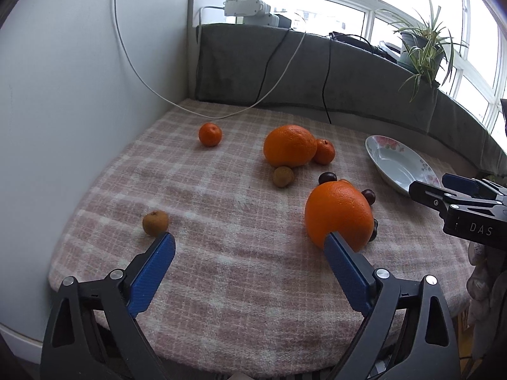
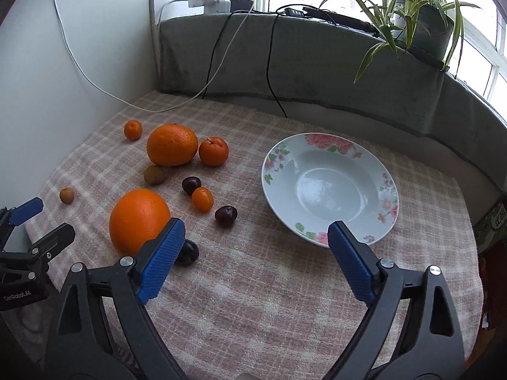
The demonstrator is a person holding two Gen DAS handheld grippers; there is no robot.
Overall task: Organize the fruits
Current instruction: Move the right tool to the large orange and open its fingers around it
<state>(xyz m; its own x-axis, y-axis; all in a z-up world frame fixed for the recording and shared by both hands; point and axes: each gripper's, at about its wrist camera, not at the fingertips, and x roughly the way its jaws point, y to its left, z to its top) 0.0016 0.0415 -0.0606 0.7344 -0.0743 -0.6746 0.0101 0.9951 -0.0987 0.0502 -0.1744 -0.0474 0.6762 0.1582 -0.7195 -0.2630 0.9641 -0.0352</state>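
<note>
Fruit lies loose on a pink checked tablecloth [image 2: 253,285]. A near large orange [image 2: 139,218] [image 1: 339,215], a far large orange [image 2: 172,145] [image 1: 290,150], two mandarins [image 2: 214,151] [image 2: 133,129], a kumquat [image 2: 202,199], three dark plums [image 2: 226,216] and two brown longans [image 2: 67,195] [image 2: 155,174] are spread left of an empty flowered plate [image 2: 329,186]. My right gripper [image 2: 256,237] is open, above the cloth between the near orange and the plate. My left gripper [image 1: 250,243] is open, near the front edge, between a longan [image 1: 155,221] and the near orange.
A white wall [image 1: 63,126] bounds the left side. A grey padded ledge [image 2: 301,63] runs along the back, with cables [image 2: 272,63] hanging onto the cloth, a white charger and a potted plant [image 2: 421,15] on top.
</note>
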